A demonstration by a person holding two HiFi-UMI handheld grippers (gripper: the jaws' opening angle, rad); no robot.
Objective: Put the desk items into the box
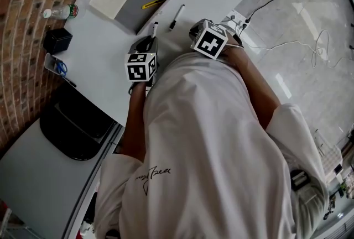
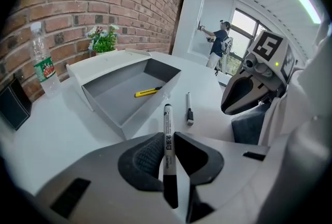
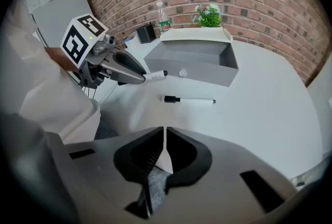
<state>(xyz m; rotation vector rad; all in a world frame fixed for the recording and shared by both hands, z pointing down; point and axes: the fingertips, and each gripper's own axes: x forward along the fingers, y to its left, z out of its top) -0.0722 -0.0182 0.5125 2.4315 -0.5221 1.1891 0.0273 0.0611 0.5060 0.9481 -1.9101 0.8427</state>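
The left tongs (image 2: 167,135) are clamped on a white marker pen with a black end (image 2: 167,114), held above the white surface (image 2: 62,129) just short of the open grey rectangular box (image 2: 150,106), in which a yellow utility knife (image 2: 148,92) lies. The right tongs (image 3: 164,132) are all but closed with nothing between them. A second white marker with a black cap (image 3: 189,100) lies on the surface near the box.

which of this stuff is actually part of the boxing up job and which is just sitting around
Part of the job:
- box
- yellow utility knife, already in the box
- marker, clamped in the left gripper
- second marker, lying on the table

Just lying about:
- water bottle
- plant
- black chair
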